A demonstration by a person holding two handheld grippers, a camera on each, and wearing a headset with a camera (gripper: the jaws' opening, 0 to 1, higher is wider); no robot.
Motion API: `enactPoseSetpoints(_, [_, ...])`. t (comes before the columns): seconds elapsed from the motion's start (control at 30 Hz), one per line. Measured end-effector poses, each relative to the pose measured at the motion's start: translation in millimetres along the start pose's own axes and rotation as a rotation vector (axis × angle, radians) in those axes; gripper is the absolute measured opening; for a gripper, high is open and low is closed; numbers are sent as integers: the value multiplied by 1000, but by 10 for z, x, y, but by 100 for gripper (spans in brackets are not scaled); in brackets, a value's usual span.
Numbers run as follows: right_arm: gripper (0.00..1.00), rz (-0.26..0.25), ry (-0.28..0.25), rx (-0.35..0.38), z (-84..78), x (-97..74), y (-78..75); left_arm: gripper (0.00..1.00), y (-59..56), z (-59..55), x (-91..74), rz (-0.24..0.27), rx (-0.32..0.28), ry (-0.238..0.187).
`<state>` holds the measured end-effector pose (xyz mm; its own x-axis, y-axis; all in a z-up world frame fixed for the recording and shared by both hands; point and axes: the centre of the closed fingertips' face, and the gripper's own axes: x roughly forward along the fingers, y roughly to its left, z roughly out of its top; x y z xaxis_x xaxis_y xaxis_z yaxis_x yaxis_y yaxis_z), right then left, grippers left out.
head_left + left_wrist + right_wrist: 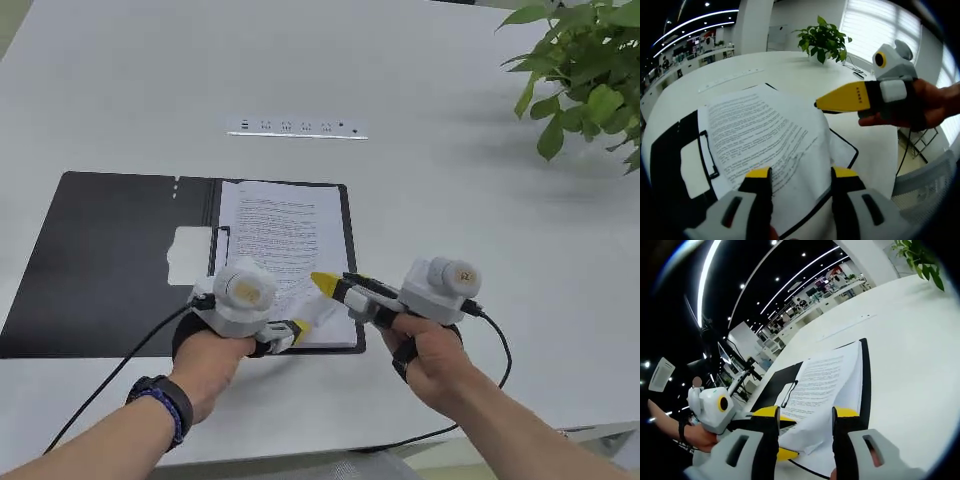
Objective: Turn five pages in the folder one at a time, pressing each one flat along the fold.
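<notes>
Reaching in at the lower right corner of the top page (285,225) with the right gripper (325,283), pointing left toward the spine. Straddling the lifted, curled corner there with jaws apart, not clamped on it. Hovering the left gripper (297,330) at the page's bottom edge, nearer the fold, likewise spread wide and gripping nothing.

Lying open on the white table (450,200): folder (110,260), black cover flat to the left, paper stack to the right, long axis running away from the person, clip (707,150) by the spine.

Judging the coming move as a leftward sweep of that corner across the fold, so right gripper nearer and better placed, left free for pressing.

Seeing in the right gripper view the corner bowed up off the stack, hardly readable in the head view. Getting the right gripper side-on in the left gripper view, gap hidden. Cannot tell the count of pages turned.
</notes>
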<state>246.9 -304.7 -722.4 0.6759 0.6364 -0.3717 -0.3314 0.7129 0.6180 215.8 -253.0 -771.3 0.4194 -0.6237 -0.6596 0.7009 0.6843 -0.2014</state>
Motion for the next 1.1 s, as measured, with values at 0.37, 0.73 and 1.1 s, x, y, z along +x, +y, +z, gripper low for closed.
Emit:
enactPoseSetpoints(0.37, [10, 25, -27, 46, -26, -41, 84, 60, 26, 71, -347, 16, -23, -31])
enactPoseSetpoints(0.73, [0, 66, -53, 64, 18, -23, 254, 62, 179, 115, -704, 66, -4, -74])
enactPoseSetpoints(1.1, [0, 141, -63, 40, 44, 201, 606, 63, 372, 117, -1022, 130, -9, -112])
